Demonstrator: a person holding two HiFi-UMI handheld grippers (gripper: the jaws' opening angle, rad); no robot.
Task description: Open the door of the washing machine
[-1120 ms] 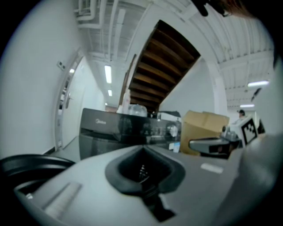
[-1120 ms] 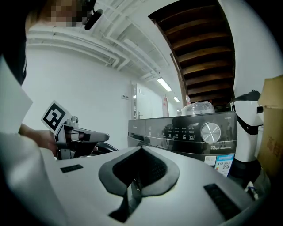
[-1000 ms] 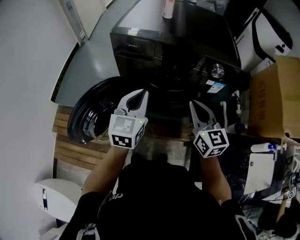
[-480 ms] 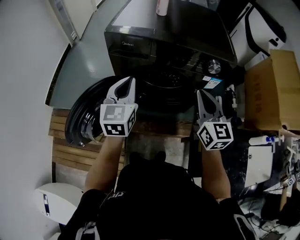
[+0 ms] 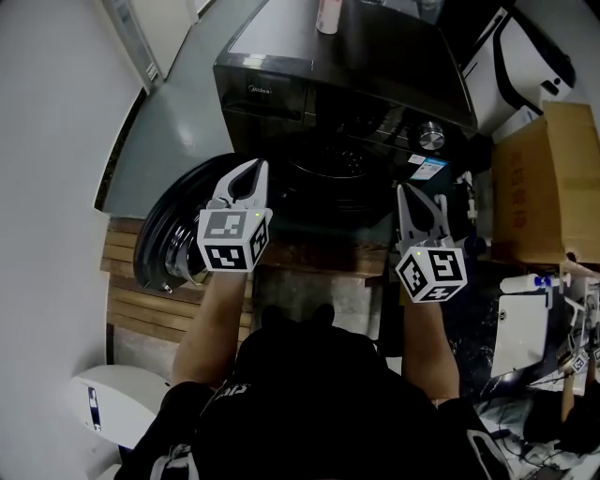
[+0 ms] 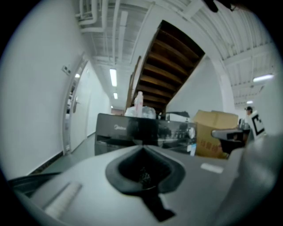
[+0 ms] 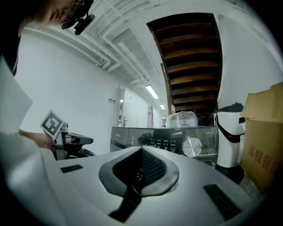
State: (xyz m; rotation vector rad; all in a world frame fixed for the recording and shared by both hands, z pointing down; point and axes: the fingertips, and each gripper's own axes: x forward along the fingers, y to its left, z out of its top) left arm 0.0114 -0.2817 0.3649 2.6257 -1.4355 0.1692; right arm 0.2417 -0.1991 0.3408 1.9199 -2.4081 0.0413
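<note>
washing machine [image 5: 342,89] at 12 o'clock of head view | its round door [image 5: 161,246] stands open at 9 o'clock of the drum | left hand-held gripper [image 5: 247,171] jaws together, empty, beside door | right hand-held gripper [image 5: 407,194] jaws together, empty, at 4 o'clock of drum

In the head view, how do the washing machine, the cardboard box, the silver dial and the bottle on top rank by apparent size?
1. washing machine
2. cardboard box
3. bottle and silver dial look about alike; the picture's edge cuts the bottle off, so I won't rank them.
</note>
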